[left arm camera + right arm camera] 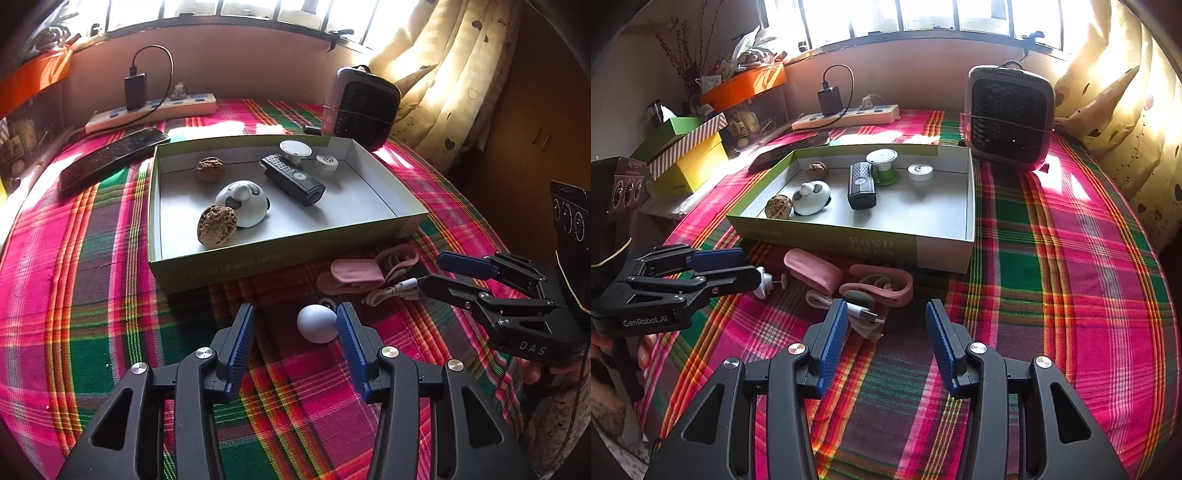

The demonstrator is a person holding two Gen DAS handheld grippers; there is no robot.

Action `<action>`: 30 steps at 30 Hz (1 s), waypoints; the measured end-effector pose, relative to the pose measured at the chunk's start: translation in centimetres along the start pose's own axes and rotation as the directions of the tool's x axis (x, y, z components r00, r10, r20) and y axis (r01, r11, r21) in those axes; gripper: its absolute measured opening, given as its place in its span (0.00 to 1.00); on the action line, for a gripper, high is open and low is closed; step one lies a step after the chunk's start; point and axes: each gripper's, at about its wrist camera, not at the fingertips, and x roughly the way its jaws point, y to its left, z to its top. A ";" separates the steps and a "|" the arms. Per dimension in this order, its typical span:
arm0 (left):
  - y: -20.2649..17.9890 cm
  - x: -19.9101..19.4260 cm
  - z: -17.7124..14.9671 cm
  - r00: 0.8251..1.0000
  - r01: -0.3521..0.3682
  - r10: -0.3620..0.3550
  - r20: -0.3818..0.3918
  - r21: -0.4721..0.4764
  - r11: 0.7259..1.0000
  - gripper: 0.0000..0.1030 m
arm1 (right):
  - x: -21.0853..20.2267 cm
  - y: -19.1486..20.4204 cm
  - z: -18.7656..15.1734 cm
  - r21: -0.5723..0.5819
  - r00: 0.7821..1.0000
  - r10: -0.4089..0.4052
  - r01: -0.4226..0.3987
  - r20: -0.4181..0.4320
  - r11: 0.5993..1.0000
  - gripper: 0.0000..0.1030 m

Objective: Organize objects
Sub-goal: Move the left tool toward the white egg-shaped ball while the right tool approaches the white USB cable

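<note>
A pale egg-shaped object [317, 324] lies on the plaid-covered worktop [92, 295], just in front of a shallow cardboard box [258, 254]. The left tongs [295, 325] are spread wide, released, with the egg between the fingers and touching the blue pad of the right-hand finger [349, 339]. Inside the box sit two walnuts [217, 225], a white round toy [245, 201], a black rectangular device [293, 180] and two small round white pieces [327, 164]. Beside the egg, a pink clip [356, 271] and a coiled white cable [388, 291] rest on the cloth. The right tongs [886, 325] hover released above the cable's plug [866, 314], holding nothing. A small heater [1010, 114] and a power strip [846, 116] stand behind the box.
</note>
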 end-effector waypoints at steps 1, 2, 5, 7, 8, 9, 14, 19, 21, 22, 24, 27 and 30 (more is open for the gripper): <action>-0.1 0.1 0.0 1.000 0.006 -0.006 -0.004 0.002 1.000 0.45 | 0.1 0.1 -0.1 -0.003 1.000 0.001 -0.001 -0.002 1.000 0.44; -0.2 0.1 -0.1 1.000 0.007 -0.007 -0.006 0.004 1.000 0.45 | 0.2 0.2 -0.1 -0.006 1.000 0.004 -0.004 -0.005 1.000 0.44; -0.3 0.2 -0.1 1.000 0.005 -0.005 -0.007 0.006 1.000 0.45 | 0.5 0.3 -0.3 -0.007 1.000 0.014 -0.014 -0.013 1.000 0.44; -0.4 0.3 -0.1 1.000 0.003 -0.003 -0.013 0.005 1.000 0.45 | 0.7 0.4 -0.3 -0.009 1.000 0.015 -0.015 -0.018 1.000 0.44; -0.4 0.4 -0.1 1.000 0.003 -0.003 -0.017 0.005 1.000 0.45 | 0.8 0.5 -0.3 -0.010 1.000 0.015 -0.016 -0.020 1.000 0.44; -0.5 0.4 -0.1 1.000 0.005 -0.005 -0.018 0.007 1.000 0.45 | 0.8 0.5 -0.3 -0.011 1.000 0.018 -0.018 -0.022 1.000 0.44; -0.7 1.0 -0.1 1.000 -0.002 0.003 -0.030 0.026 1.000 0.45 | 1.2 0.7 -0.3 -0.017 0.999 0.027 -0.028 -0.036 0.999 0.44; -0.5 1.2 0.0 1.000 -0.003 0.004 -0.023 0.024 1.000 0.45 | 1.7 1.1 -0.4 -0.030 0.998 0.045 -0.046 -0.052 0.998 0.44; -0.4 1.2 0.1 1.000 -0.015 0.015 -0.020 0.024 1.000 0.45 | 1.7 1.5 -0.5 -0.042 0.996 0.064 -0.066 -0.057 0.997 0.44; -0.3 1.2 0.1 1.000 -0.022 0.023 -0.019 0.027 0.999 0.45 | 1.7 1.7 -0.5 -0.051 0.996 0.071 -0.074 -0.059 0.996 0.44; -0.2 1.3 0.2 0.999 -0.030 0.030 -0.018 0.028 0.999 0.45 | 1.7 2.2 -0.7 -0.070 0.995 0.077 -0.082 -0.063 0.994 0.44; -0.2 1.3 0.2 0.999 -0.033 0.033 -0.016 0.032 0.999 0.45 | 1.5 2.6 -1.0 -0.083 0.994 0.090 -0.095 -0.068 0.992 0.44; -0.1 1.3 0.2 0.999 -0.033 0.033 -0.012 0.036 0.999 0.45 | 1.3 2.8 -1.2 -0.090 0.991 0.109 -0.115 -0.076 0.989 0.44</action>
